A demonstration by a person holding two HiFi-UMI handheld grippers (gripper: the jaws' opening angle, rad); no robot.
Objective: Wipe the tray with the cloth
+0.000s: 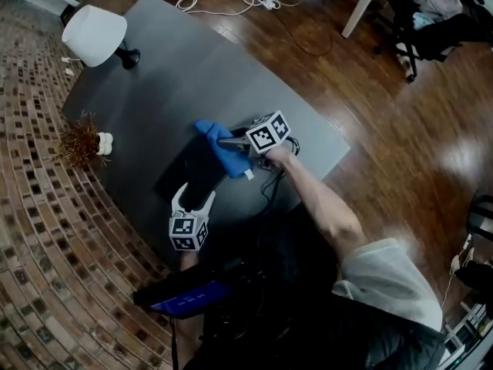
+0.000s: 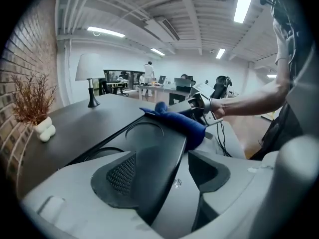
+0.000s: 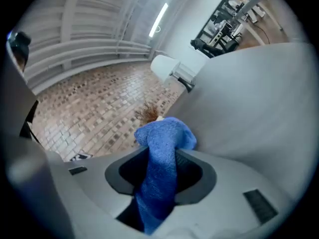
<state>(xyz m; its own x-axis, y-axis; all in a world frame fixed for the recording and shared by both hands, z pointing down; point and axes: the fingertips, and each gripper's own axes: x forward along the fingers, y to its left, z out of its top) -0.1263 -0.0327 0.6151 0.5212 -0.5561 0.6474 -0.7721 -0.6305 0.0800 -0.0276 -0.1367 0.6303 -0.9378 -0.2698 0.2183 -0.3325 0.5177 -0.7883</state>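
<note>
One black tray [image 1: 192,174] lies on the grey tabletop [image 1: 200,68], with a round recess moulded into its upper face. The only thing on it is one blue cloth [image 1: 223,151], bunched and draped over the tray's far edge, with part of it hanging past the rim onto the tabletop.

The right tongs [image 1: 231,141] are clamped on that cloth, whose folds fill the gap between the pads. The left tongs [image 1: 195,196] stand wide apart at the tray's near end. The rim of the tray passes between their jaws, and a gap shows beside the right pad.

Well apart, at the tabletop's far side, stand one white lamp [image 1: 94,34] and one small white vase [image 1: 104,142] holding dried sprigs.
</note>
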